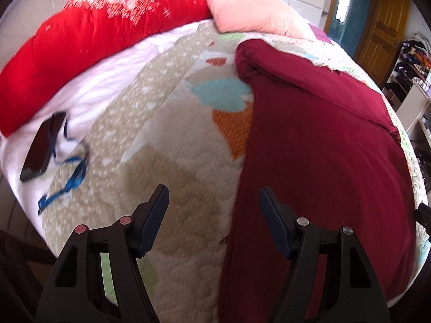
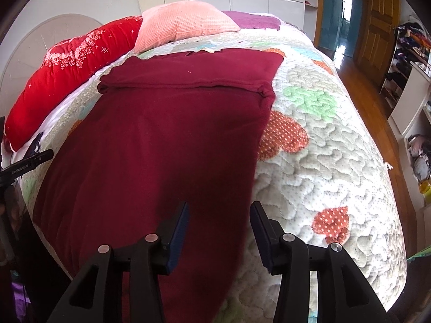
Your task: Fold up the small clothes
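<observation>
Lying flat on the bed (image 2: 336,161), the maroon garment (image 2: 161,140) has its far end folded over; left tool (image 1: 214,215) and right tool (image 2: 219,228), both spread apart and empty, flank its near edges, probably for the next fold.

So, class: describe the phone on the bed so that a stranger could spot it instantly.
Start at the long red bolster along the head of the bed. Just below its left end, on the white sheet, lies the phone: a flat, dark, glossy slab with a blue cord beside it, the only hard object among fabrics.

phone (image 1: 43,148) left, pillows (image 2: 186,24) beyond, quilt (image 2: 336,161) open
</observation>
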`<state>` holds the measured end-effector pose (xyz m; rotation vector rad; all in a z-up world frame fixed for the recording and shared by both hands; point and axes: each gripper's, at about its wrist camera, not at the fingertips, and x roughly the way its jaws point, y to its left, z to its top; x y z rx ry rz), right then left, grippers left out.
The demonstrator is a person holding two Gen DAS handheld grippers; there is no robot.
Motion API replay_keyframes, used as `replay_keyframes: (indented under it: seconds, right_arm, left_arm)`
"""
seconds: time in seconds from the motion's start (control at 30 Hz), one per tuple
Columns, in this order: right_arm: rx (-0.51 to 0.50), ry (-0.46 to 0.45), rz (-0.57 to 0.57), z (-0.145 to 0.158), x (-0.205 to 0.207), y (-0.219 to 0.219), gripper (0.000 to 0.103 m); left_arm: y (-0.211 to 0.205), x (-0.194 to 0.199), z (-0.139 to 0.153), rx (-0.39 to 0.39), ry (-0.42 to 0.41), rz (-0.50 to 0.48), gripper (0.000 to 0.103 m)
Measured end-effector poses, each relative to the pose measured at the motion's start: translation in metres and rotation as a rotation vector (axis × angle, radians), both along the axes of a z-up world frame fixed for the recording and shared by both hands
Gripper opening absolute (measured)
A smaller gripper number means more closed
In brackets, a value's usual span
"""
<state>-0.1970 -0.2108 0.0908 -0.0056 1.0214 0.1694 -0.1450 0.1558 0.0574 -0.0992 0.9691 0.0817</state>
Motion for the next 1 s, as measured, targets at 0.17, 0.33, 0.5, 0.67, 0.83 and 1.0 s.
replay_keyframes:
  seconds: [0.17, 0.33, 0.5, 0.67, 0.83, 1.0]
  right_arm:
    - [0.027, 0.036, 0.019, -0.002, -0.014, -0.008, 0.046]
    - [0.016, 0.066, 0.059, -0.005, -0.034, -0.008, 0.046]
    - [0.043, 0.099, 0.05, -0.01, -0.051, -0.018, 0.046]
    - [0.129, 0.122, 0.044, -0.014, -0.061, -0.027, 0.047]
    - [0.135, 0.131, 0.064, -0.014, -0.062, -0.024, 0.048]
    - [0.144, 0.139, 0.074, -0.015, -0.06, -0.019, 0.048]
  left_arm:
    - [0.008, -0.016, -0.003, -0.05, 0.032, -0.035, 0.07]
    - [0.012, -0.028, -0.013, -0.082, 0.075, -0.051, 0.07]
    - [0.006, -0.036, -0.015, -0.097, 0.076, -0.07, 0.07]
    - [-0.005, -0.04, -0.017, -0.069, 0.08, -0.088, 0.07]
    - [-0.01, -0.042, -0.017, -0.074, 0.083, -0.097, 0.07]
    - [-0.012, -0.042, -0.018, -0.075, 0.088, -0.1, 0.07]
